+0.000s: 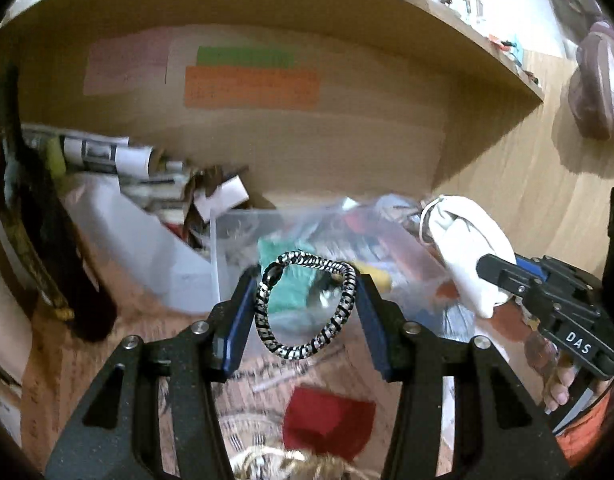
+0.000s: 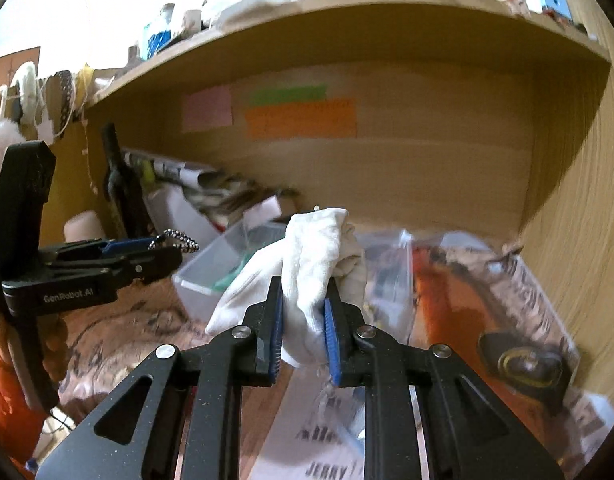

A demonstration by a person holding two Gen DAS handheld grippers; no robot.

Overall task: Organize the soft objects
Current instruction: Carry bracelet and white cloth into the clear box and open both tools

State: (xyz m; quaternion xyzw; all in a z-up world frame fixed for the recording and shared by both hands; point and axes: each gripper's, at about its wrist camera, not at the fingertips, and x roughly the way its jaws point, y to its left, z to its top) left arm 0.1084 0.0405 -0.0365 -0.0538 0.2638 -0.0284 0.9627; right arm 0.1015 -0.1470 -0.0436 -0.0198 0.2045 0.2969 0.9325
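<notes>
Braided cord loop (image 1: 305,304), the black-and-white one, sits right between your left gripper (image 1: 307,312) fingers. Those fingers are spread fairly wide, and the loop spans the gap between the blue pads, with its left side against the left pad (image 1: 243,312) and its right side up against the right one, so it looks lightly caught there, off the surface. From the right wrist view you can see the same loop (image 2: 175,239) poking out past the tip of the left gripper (image 2: 163,256).

Your right gripper (image 2: 303,312) has its fingers pinching a crumpled white cloth (image 2: 319,264). The cloth bunches up above the pads and a bit hangs below them too. In the left wrist view that cloth (image 1: 467,248) is well off to the right of the loop, held up by the right gripper (image 1: 495,276).

Under both grippers there's a clear plastic bin (image 2: 211,276) with something teal inside, plus clear plastic bags (image 2: 391,264) of mixed stuff. Everything sits inside a wooden shelf nook (image 2: 427,184) with pink, green and orange sticky notes (image 2: 299,118) on the back wall. A red cloth piece (image 1: 327,416) lies low in the left view.
</notes>
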